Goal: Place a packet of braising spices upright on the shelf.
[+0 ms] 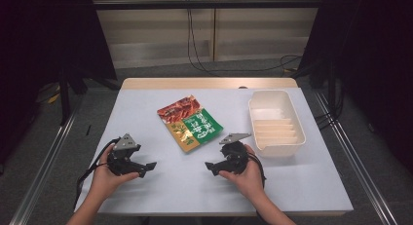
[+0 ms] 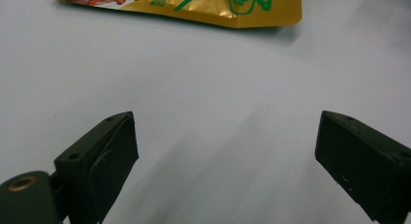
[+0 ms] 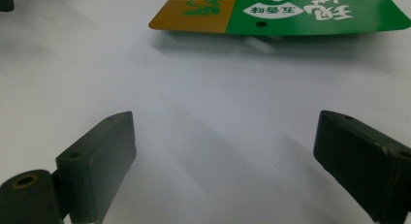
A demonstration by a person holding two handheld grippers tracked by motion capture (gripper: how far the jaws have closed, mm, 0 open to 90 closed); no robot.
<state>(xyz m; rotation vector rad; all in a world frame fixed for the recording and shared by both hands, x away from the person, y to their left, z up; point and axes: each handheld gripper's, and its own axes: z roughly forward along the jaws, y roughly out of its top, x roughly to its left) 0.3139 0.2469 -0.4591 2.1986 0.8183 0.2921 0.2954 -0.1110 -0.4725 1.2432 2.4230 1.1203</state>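
Note:
A flat snack packet (image 1: 189,121), red, gold and green with white lettering, lies near the middle of the white table. Its gold edge (image 2: 203,6) shows at the top of the left gripper view, and its gold and green end (image 3: 281,13) at the top of the right gripper view. My left gripper (image 1: 150,167) rests low over the table at the front left, open and empty, jaws spread wide. My right gripper (image 1: 210,167) is at the front centre, just below the packet, also open with nothing between its jaws.
A cream plastic tray (image 1: 275,121) with a ribbed floor stands at the right of the table (image 1: 146,108). A wooden strip (image 1: 209,83) runs along the far edge. Black cables trail from both grippers.

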